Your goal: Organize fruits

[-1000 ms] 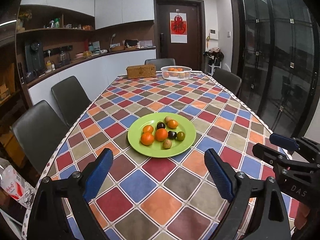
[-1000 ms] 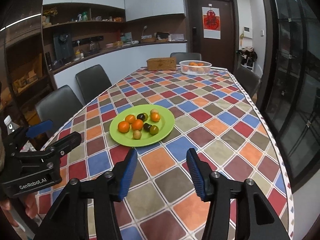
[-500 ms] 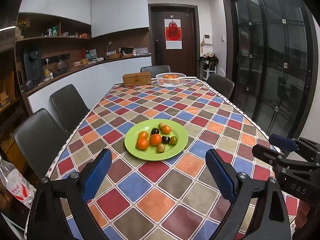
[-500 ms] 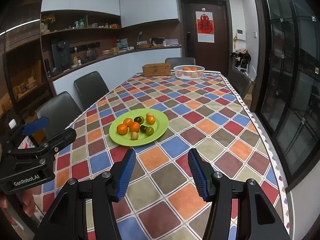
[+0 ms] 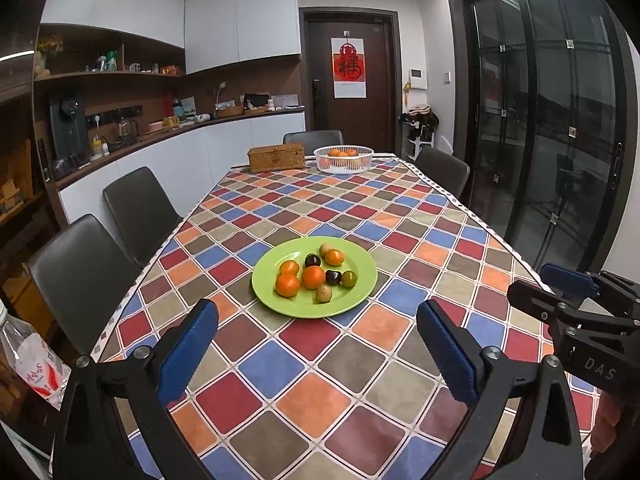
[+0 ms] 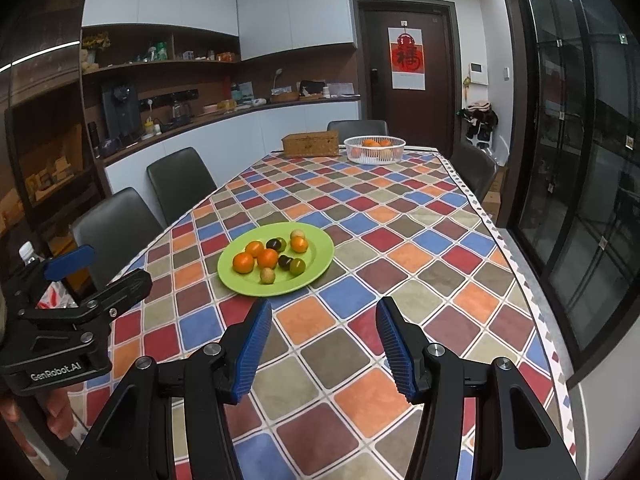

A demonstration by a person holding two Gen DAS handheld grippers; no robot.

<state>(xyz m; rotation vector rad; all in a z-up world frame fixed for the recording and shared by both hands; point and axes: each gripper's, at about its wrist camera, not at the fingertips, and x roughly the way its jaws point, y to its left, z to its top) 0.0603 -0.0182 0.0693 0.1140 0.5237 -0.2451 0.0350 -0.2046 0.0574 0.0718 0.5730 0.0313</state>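
A green plate (image 5: 352, 296) (image 6: 316, 264) lies on the checkered tablecloth with several small fruits on it: oranges (image 5: 313, 277) (image 6: 267, 258), dark plums (image 5: 333, 277), a green fruit (image 5: 349, 278) and pale round ones (image 5: 324, 293). My left gripper (image 5: 316, 340) hovers short of the plate; its jaws are opening wide and hold nothing. My right gripper (image 6: 324, 340) hangs to the right of the plate, open partway and empty. Each gripper shows in the other's view, the right gripper (image 5: 568, 292) at the right edge and the left gripper (image 6: 76, 276) at the left edge.
At the table's far end stand a white basket (image 5: 343, 159) (image 6: 374, 149) with oranges and a woven box (image 5: 276, 157). Dark chairs (image 5: 136, 208) line the left side. A plastic bottle (image 5: 32, 364) stands low at the left. Glass doors (image 5: 560, 128) run along the right.
Both grippers have drawn back and up from the plate, which now looks farther off. The left gripper's jaws stand a little wider.
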